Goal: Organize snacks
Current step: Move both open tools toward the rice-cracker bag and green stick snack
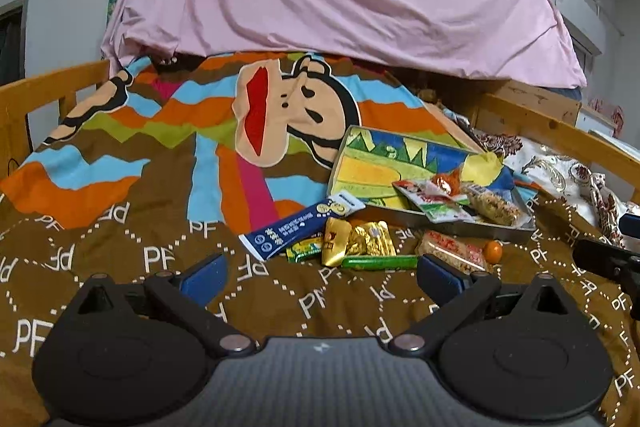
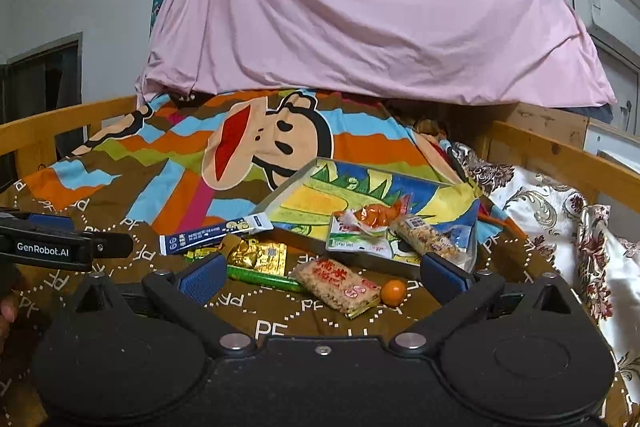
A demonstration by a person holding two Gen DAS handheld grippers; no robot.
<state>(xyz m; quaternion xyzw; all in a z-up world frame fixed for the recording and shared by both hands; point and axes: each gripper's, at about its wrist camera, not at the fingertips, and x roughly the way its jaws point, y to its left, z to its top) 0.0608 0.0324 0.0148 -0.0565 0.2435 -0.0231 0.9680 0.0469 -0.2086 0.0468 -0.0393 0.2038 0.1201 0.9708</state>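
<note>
while the left gripper point(image 1: 320, 273) hangs low over the bed's blanket point(image 1: 120, 267) with its jaws apart and empty, the left wrist view shows loose snacks strewn just ahead: a blue sachet point(image 1: 300, 229), gold foil packets point(image 1: 360, 239), a green stick point(image 1: 378, 262), a rice cracker bar point(image 1: 454, 251) and a small orange ball point(image 1: 493, 251), all just in front of a tilted metal tray point(image 1: 460, 227) that already holds a few wrappers. these look light, crinkly and slippery, so a pinch across the flat middle of a packet seems safest; the ball would likely roll. in the right wrist view the right gripper point(image 2: 322, 277) is also spread wide and holds nothing, with the rice cracker bar point(image 2: 340, 285) between its fingers' line. the tray's far side is partly hidden by its printed liner point(image 2: 360, 195), the packet print is too small to read, and a pink sheet point(image 2: 360, 19) covers whatever lies behind.
</note>
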